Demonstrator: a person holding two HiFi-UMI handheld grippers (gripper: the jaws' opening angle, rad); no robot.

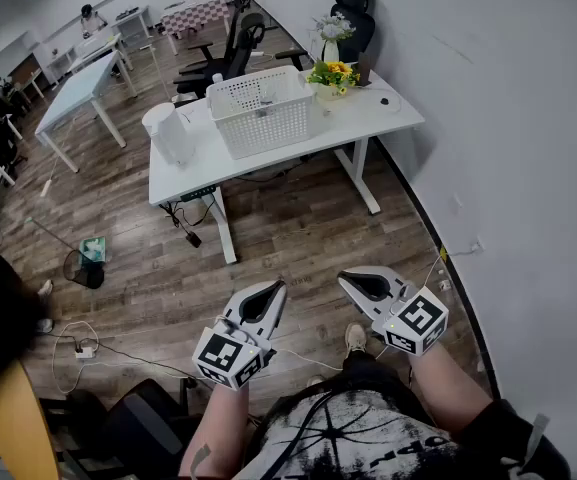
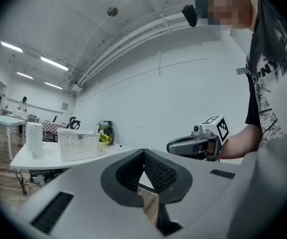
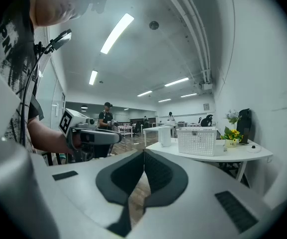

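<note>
I hold both grippers in the air over the wooden floor, well short of a white desk (image 1: pixel 193 168). My left gripper (image 1: pixel 275 290) is shut, its jaw tips meeting, with nothing in it. My right gripper (image 1: pixel 347 281) is shut too and empty. On the desk stand a white perforated basket (image 1: pixel 261 112), a white cylinder-shaped appliance (image 1: pixel 168 131) and a pot of yellow flowers (image 1: pixel 332 76). The basket (image 2: pixel 77 144) and the right gripper (image 2: pixel 169 146) show in the left gripper view. In the right gripper view the basket (image 3: pixel 198 140) and the left gripper (image 3: pixel 117 137) show.
A white wall (image 1: pixel 508 118) runs along the right. Black office chairs (image 1: pixel 230 48) stand behind the desk. Cables and a power strip (image 1: pixel 84 351) lie on the floor at left, near a small black stand (image 1: pixel 87 268). More white tables (image 1: pixel 78 88) stand farther back.
</note>
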